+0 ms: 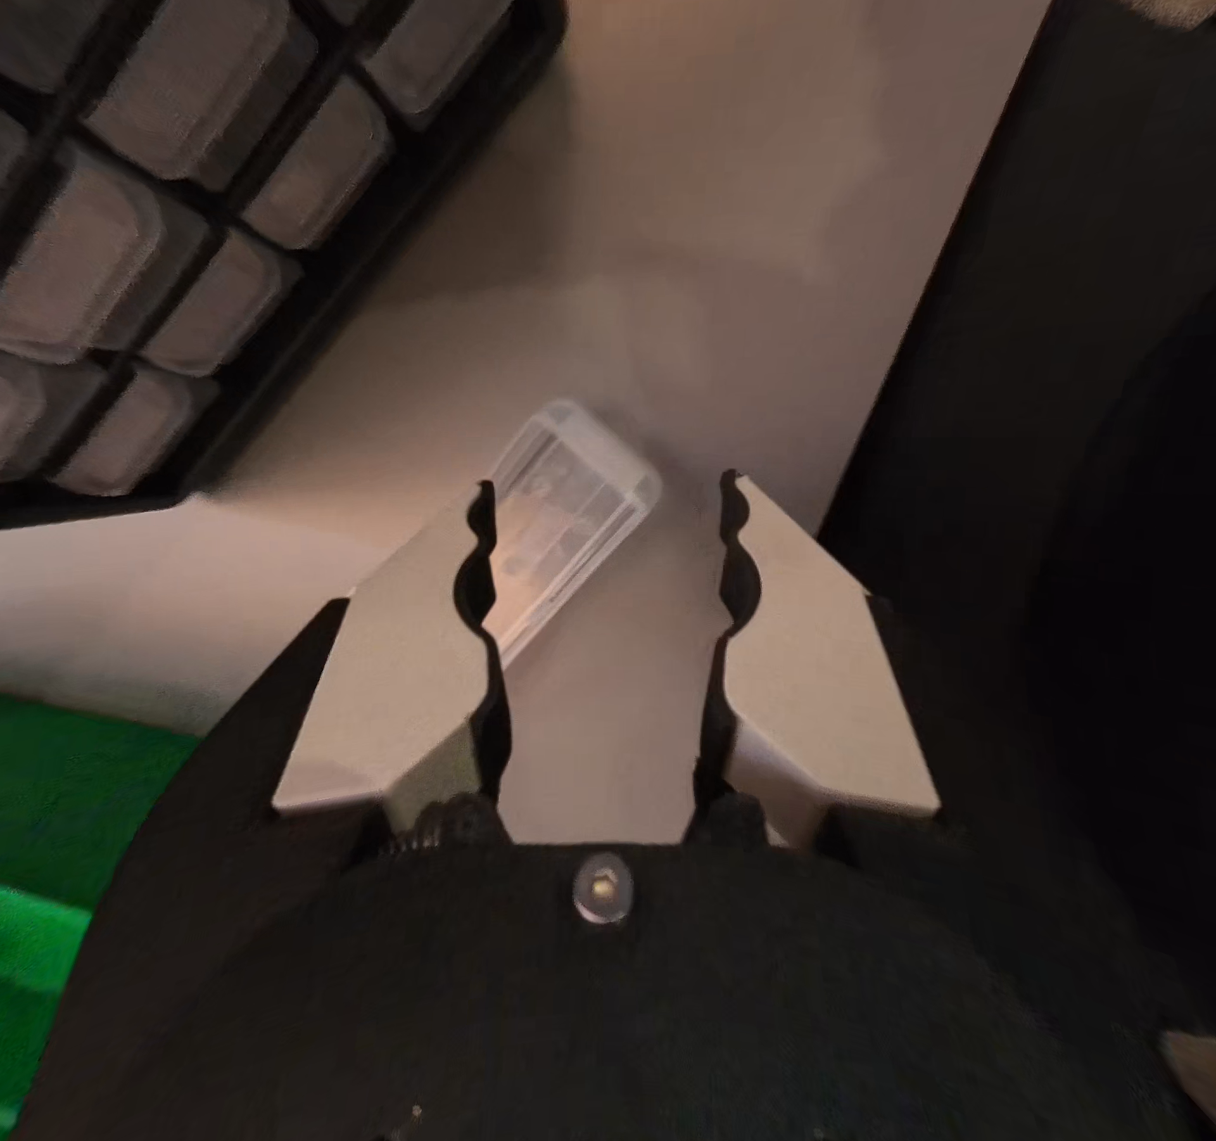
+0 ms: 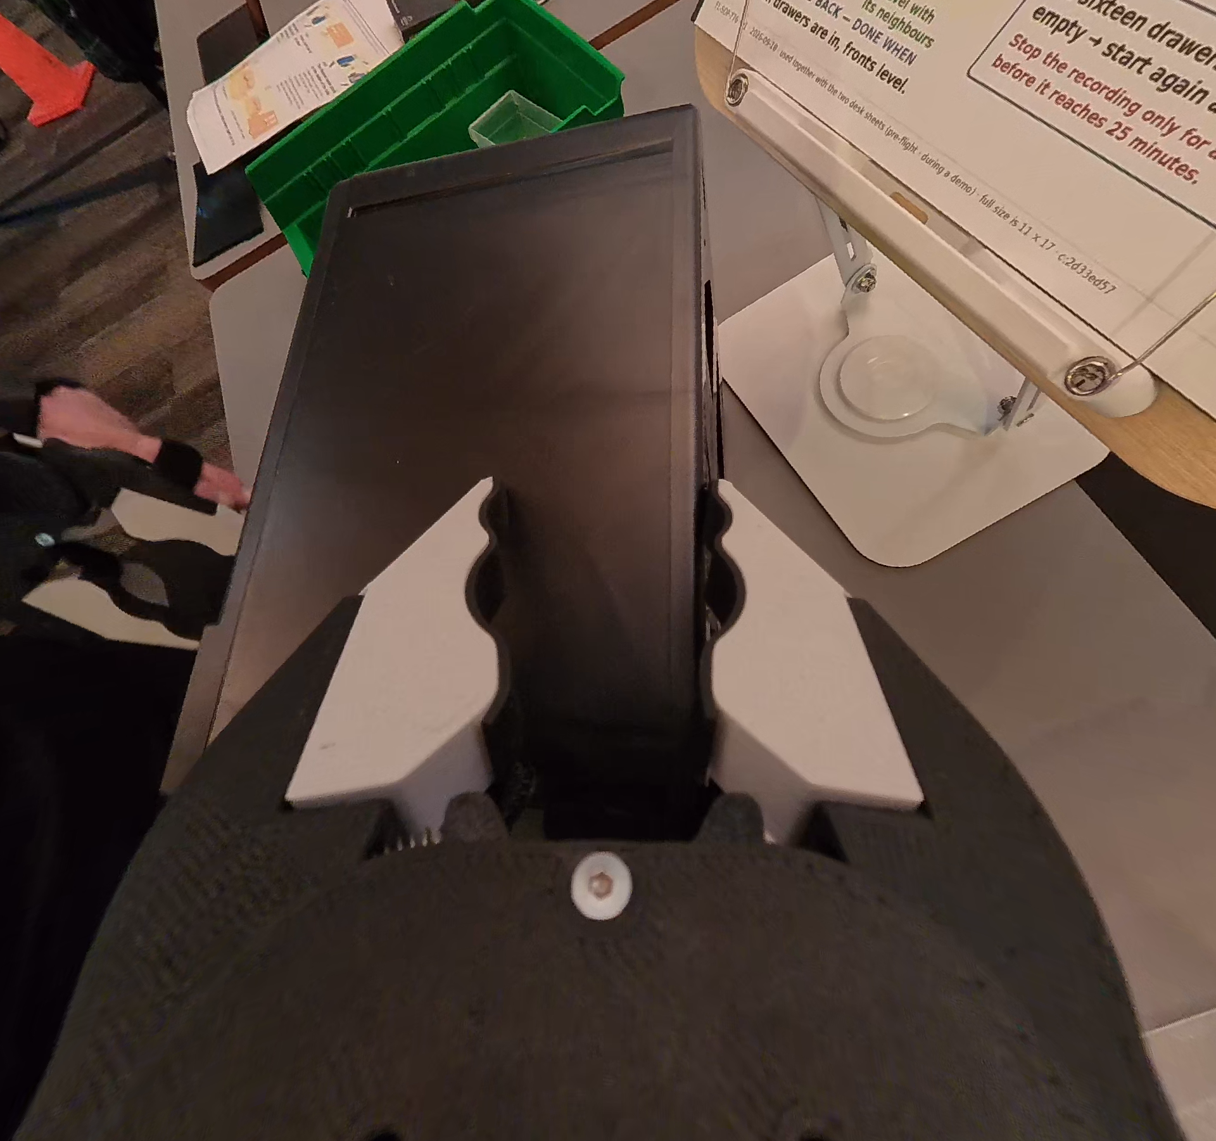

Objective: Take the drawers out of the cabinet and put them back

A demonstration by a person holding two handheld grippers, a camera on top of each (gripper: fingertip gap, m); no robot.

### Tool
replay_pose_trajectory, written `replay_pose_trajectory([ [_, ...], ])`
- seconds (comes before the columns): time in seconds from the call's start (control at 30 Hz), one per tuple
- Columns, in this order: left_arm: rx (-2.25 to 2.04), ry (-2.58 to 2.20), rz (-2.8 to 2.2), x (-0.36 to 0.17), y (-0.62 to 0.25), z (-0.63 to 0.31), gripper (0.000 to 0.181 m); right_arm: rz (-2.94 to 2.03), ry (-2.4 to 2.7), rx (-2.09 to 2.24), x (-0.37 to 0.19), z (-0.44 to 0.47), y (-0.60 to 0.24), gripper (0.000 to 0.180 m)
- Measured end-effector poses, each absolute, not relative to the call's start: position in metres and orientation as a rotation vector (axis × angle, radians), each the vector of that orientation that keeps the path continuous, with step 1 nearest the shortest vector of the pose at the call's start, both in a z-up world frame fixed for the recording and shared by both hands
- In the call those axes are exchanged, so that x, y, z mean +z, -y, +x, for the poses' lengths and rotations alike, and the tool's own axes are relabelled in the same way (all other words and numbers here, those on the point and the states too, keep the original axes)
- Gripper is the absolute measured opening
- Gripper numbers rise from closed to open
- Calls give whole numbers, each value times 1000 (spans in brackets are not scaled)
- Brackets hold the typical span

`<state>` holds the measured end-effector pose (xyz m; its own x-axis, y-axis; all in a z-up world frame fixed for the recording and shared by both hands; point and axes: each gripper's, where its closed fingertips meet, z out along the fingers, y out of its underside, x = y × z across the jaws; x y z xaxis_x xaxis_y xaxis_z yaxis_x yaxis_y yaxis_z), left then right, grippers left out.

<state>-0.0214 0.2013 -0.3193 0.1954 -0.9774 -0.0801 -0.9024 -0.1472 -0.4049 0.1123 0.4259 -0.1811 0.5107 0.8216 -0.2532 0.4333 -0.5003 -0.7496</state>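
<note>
The left tongs (image 1: 602,484) stood apart and empty over a clear drawer (image 1: 572,517) lying loose on the table (image 1: 757,188), just beside the cabinet (image 1: 197,188). The right tongs (image 2: 602,497) also stood apart, straddling the cabinet's black top (image 2: 513,333) near its right edge, seemingly to steady it. Most cabinet slots in view held drawers. This looked like the putting-back step; next, the left tongs would need to close on the loose drawer and line it up with an open slot.

Clear glossy plastic drawer (image 1: 579,517), matt black cabinet (image 2: 500,352)
</note>
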Motion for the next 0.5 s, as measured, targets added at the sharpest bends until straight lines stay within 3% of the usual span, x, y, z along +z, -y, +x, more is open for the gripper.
replay_pose_trajectory([
  [0.1,-205,-1733,-2204,-342,-198,-20,61,-2134,1020,808,-181,112,-426,59],
  [0.27,-185,-1760,-2218,-374,-199,-19,26,-2133,1014,813,-181,112,-426,59],
  [0.5,-72,-2188,-1874,-373,-174,-50,14,-2131,1018,819,-181,112,-426,59],
])
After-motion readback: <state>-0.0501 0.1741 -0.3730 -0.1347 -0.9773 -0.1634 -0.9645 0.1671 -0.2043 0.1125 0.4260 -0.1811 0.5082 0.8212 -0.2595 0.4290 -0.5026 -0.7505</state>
